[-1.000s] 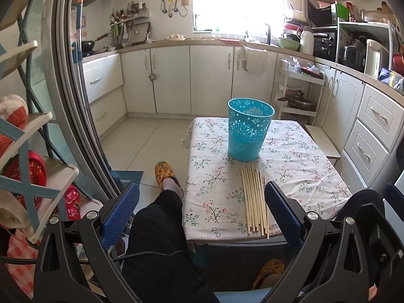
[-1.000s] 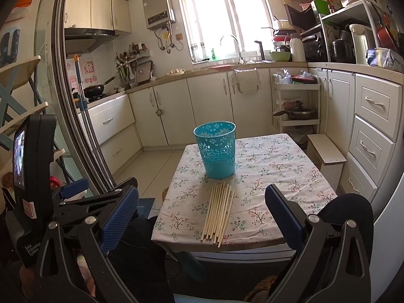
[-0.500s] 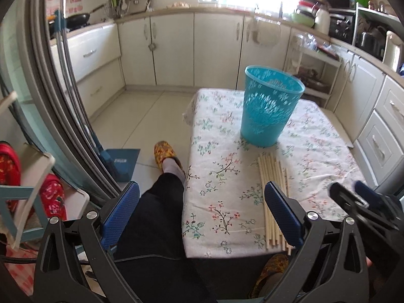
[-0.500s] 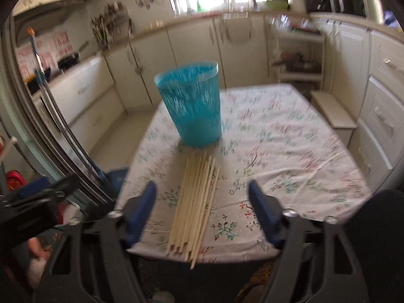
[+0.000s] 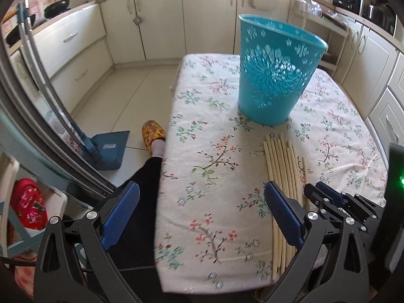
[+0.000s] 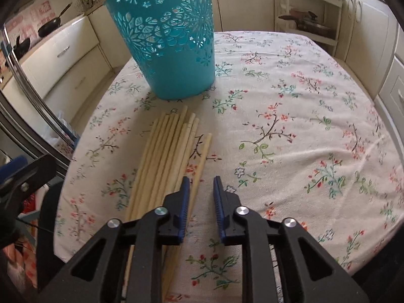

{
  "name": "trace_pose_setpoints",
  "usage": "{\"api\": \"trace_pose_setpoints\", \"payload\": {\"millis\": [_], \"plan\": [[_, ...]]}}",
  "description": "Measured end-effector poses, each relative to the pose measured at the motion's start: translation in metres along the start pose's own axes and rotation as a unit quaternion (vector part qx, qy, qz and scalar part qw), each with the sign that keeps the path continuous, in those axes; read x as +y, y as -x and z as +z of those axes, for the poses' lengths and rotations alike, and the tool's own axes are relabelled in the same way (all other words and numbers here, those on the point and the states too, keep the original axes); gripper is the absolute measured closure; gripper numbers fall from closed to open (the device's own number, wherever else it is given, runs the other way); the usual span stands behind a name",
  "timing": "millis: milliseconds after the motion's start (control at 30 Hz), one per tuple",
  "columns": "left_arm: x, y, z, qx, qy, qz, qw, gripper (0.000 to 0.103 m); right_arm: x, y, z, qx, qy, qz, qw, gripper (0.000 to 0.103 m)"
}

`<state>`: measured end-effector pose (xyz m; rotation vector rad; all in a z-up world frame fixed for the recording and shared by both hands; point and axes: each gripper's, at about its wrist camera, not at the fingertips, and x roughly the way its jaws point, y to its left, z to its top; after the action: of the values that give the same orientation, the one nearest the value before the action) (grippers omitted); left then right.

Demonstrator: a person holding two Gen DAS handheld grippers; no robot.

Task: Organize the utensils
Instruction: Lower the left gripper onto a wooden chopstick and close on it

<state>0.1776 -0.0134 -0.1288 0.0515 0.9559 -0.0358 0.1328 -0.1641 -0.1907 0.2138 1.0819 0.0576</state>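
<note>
**Wooden chopsticks lay bundled by a teal basket, right tongs closing over them**

Pale wooden chopsticks (image 6: 166, 161) lay side by side on the floral tablecloth (image 6: 290, 116), tips pointing toward the teal plastic basket (image 6: 169, 40) just beyond them. They looked light, stiff and smooth, so they would likely roll or fan apart if you pinched them unevenly. One stick (image 6: 202, 159) sat slightly apart at the bundle's right edge and seemed the easiest to take; gripping near its middle should keep it from tipping.

Your right gripper (image 6: 200, 189) pointed steeply down over the near ends, its jaws closing to a narrow gap, with that stray stick running in between them but not yet pinched. Your left gripper (image 5: 202, 202) hung wide open and empty above the cloth, beside the bundle.

Nothing lay between the chopsticks and the basket. Your leg (image 5: 149, 176) and patterned slipper (image 5: 152, 132) showed left of the table, and a blue dustpan (image 5: 106, 149) stood on the floor.
</note>
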Motion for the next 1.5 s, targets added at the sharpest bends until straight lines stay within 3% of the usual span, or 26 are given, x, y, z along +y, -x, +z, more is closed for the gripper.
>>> {"api": "trace_pose_setpoints", "payload": {"millis": [100,367,600,1033,1200,1333,1367,1433,1467,1500], "plan": [[-0.009,-0.019,0.004,0.013,-0.006,-0.004,0.9999,0.008,-0.001,-0.005,0.006,0.002,0.015,-0.004,1.0,0.094],[-0.032,-0.067,0.018,0.049,-0.019,-0.015,0.9985,0.008,-0.002,-0.019,0.03,0.02,0.109,-0.02,0.994,0.094],[-0.044,-0.09,0.022,0.064,-0.026,-0.011,0.9976,0.008,-0.017,-0.018,0.027,0.01,0.077,-0.002,0.997,0.094],[-0.041,-0.091,0.023,0.064,-0.016,-0.018,0.9976,0.009,-0.023,-0.016,0.027,0.015,0.055,0.024,0.998,0.09],[-0.041,-0.094,0.018,0.065,-0.025,-0.008,0.9975,0.012,-0.022,-0.016,0.026,0.014,0.057,0.026,0.998,0.08],[-0.044,-0.095,0.02,0.058,-0.028,-0.008,0.9979,0.015,-0.02,-0.016,0.025,0.011,0.065,0.02,0.998,0.08],[-0.045,-0.095,0.021,0.053,-0.029,-0.011,0.9981,0.021,-0.02,-0.015,0.024,0.01,0.065,0.02,0.998,0.08],[-0.049,-0.09,0.022,0.043,-0.037,-0.02,0.9982,0.05,-0.02,-0.016,0.024,0.006,0.068,0.016,0.998,0.081],[-0.053,-0.088,0.023,0.044,-0.047,-0.03,0.9975,0.079,-0.02,-0.017,0.025,0.005,0.069,0.014,0.998,0.082],[-0.056,-0.087,0.024,0.05,-0.056,-0.041,0.9963,0.097,-0.018,-0.016,0.024,0.004,0.068,0.013,0.998,0.082]]}}
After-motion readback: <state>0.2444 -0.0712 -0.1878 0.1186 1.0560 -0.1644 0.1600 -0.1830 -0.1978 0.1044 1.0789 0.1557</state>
